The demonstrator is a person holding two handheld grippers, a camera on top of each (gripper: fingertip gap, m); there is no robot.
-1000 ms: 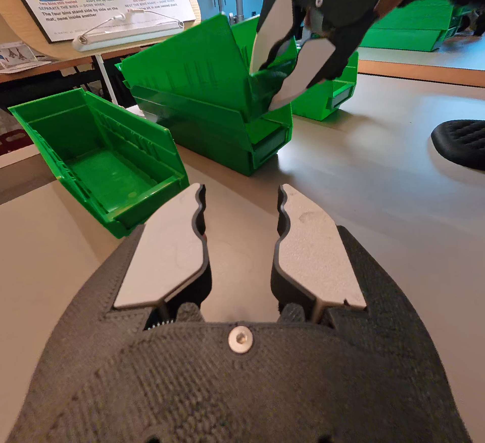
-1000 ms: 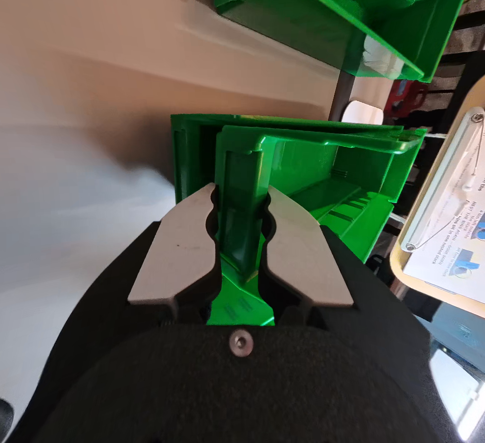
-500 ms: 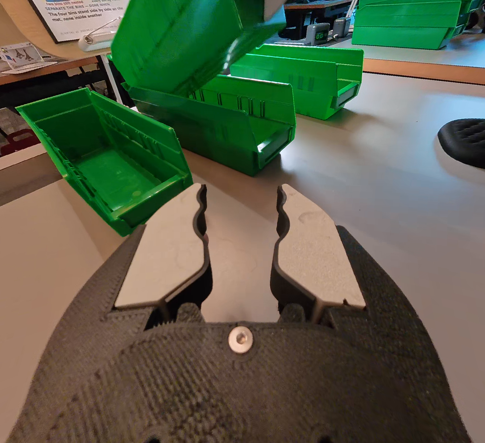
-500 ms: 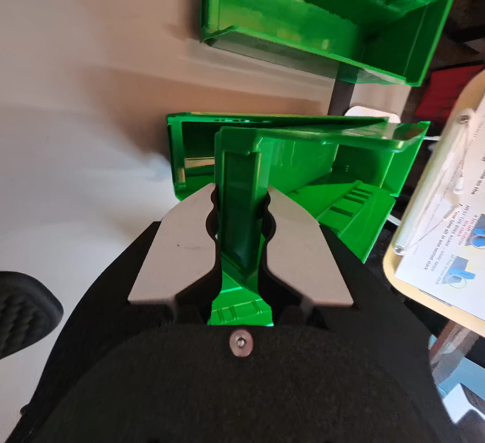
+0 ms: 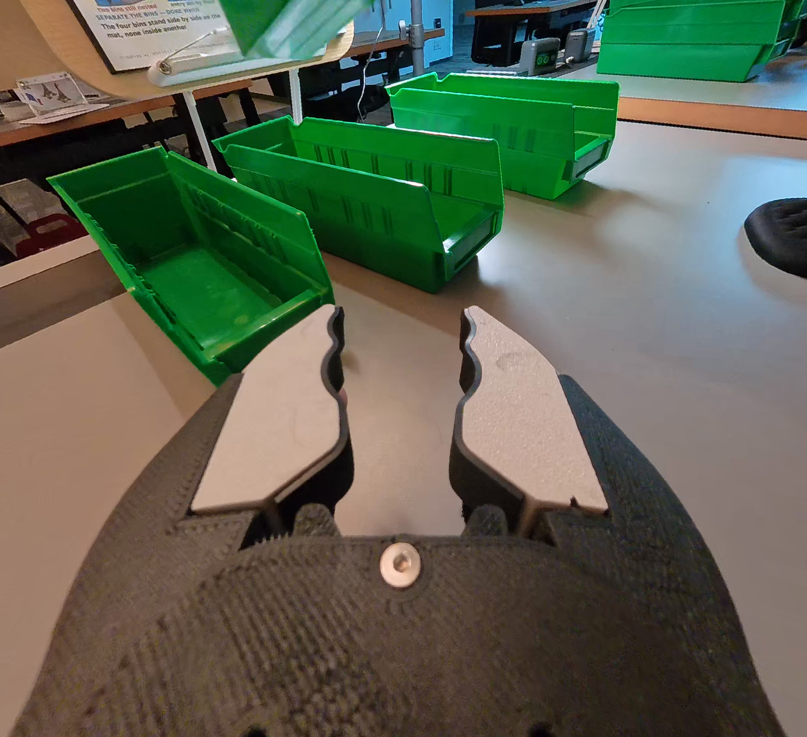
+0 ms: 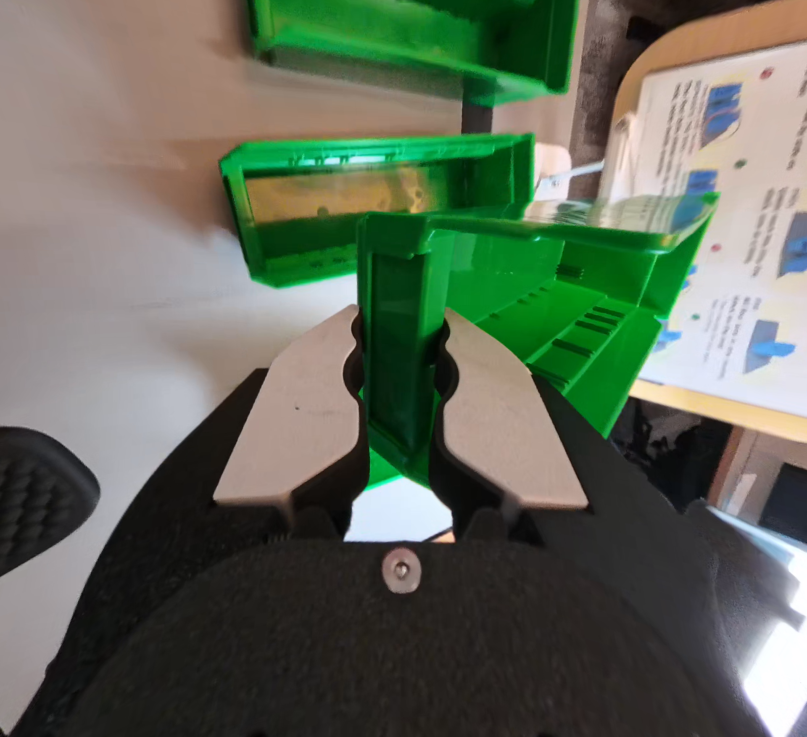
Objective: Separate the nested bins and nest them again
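Three green bins (image 5: 362, 209) stand side by side on the surface, long axes parallel, while the right tongs (image 6: 399, 336) pinch the front lip of a fourth bin (image 6: 546, 279) above them; the left tongs (image 5: 399, 336), spread and empty, wait nearer.

Three open green bins (image 5: 362, 209) stand apart on the desk (image 5: 611, 323); a fourth bin (image 6: 502, 301) hangs tilted above them.

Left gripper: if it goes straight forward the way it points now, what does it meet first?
Probably the bare table top. The open left gripper aims at the gap between the tilted near bin and the middle bin; depth is unclear.
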